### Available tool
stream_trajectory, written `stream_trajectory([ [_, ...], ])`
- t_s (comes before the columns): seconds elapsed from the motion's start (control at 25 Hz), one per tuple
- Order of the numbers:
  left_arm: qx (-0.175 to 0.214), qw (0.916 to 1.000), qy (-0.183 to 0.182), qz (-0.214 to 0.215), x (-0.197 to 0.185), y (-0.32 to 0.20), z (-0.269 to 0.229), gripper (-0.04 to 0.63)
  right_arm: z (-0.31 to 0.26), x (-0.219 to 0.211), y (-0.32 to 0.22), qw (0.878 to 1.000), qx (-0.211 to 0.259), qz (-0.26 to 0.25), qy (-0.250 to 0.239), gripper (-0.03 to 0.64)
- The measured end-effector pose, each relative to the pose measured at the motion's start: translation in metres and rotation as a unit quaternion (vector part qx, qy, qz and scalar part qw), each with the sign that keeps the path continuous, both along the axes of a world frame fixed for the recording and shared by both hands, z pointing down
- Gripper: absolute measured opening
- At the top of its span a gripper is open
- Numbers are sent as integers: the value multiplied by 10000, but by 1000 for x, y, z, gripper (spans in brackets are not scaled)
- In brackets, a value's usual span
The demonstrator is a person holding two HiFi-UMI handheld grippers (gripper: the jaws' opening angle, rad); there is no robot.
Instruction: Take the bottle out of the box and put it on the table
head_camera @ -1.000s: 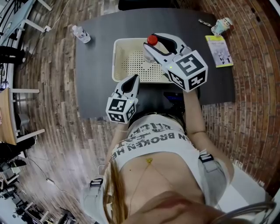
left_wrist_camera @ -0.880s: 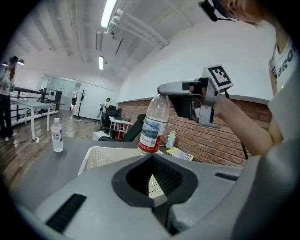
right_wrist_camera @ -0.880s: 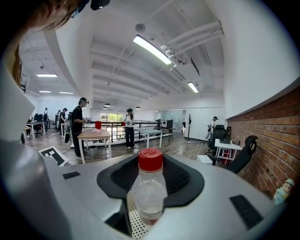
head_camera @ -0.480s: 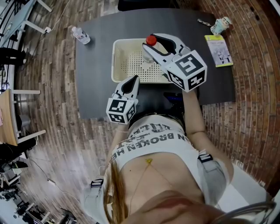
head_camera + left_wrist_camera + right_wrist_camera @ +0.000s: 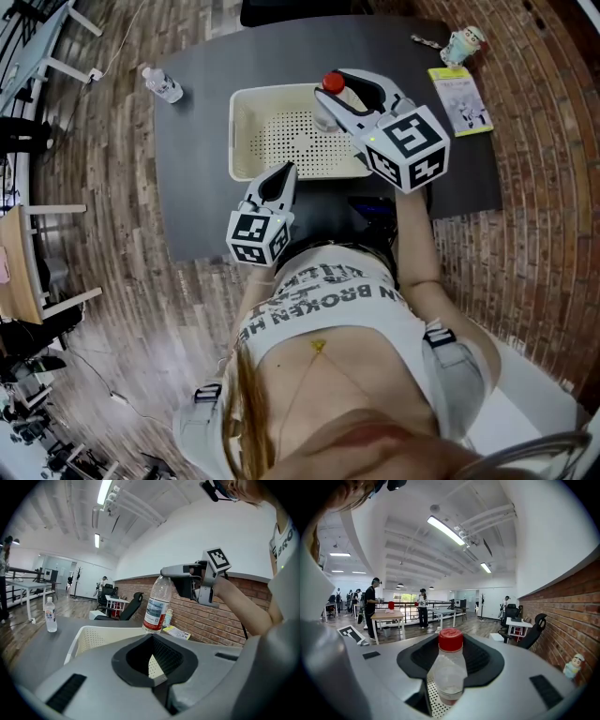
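Clearly the lift is done: the right tongs [image 5: 339, 92] pinch the bottle [image 5: 450, 667] just under its red cap, and it hangs upright between them, above the far right part of the box [image 5: 239, 136] and free of its floor. The left tongs [image 5: 284, 175] are pressed together with nothing in them, low at the near rim of the box. To finish well, I would carry the bottle sideways, past the box wall on the right tongs' outer side, with its base high enough to clear the rim. It should then go straight down onto bare surface [image 5: 197, 141] until the base sits flat, and only then should the tongs spread. The bottle looks nearly empty, so it is probably light and would tip at any sideways drag on release. Counted: two tongs, one box and two bottles, the second bottle [image 5: 161, 84] standing well beyond and left of the left tongs. One booklet [image 5: 459, 98] and one small figure [image 5: 462, 42] lie beyond the right tongs, to their right.
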State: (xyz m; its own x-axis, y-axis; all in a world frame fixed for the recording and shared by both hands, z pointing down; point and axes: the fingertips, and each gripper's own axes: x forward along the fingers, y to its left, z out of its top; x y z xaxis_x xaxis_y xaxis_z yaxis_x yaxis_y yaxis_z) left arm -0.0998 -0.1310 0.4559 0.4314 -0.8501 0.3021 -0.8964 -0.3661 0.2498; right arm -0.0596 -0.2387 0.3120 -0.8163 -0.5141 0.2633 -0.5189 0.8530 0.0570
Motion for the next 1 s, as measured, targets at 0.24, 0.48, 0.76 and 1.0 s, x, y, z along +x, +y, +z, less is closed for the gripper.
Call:
stream_trajectory([
  [0.24, -22, 9999, -27, 106, 14, -5, 1, 5, 2, 43, -18, 9990, -7, 452, -1, 155],
  [0.48, -89, 9997, -52, 212, 29, -10, 5, 5, 9, 94, -36, 9953, -22, 961, 87, 155],
  [0.76, -150, 9996, -98, 225, 41, -14, 7, 5, 17, 149, -53, 9886, -96, 1499, 140, 155],
  [1.0, -233, 9994, -145, 212, 50, -14, 12, 5, 25, 182, -62, 9842, -137, 1762, 103, 155],
])
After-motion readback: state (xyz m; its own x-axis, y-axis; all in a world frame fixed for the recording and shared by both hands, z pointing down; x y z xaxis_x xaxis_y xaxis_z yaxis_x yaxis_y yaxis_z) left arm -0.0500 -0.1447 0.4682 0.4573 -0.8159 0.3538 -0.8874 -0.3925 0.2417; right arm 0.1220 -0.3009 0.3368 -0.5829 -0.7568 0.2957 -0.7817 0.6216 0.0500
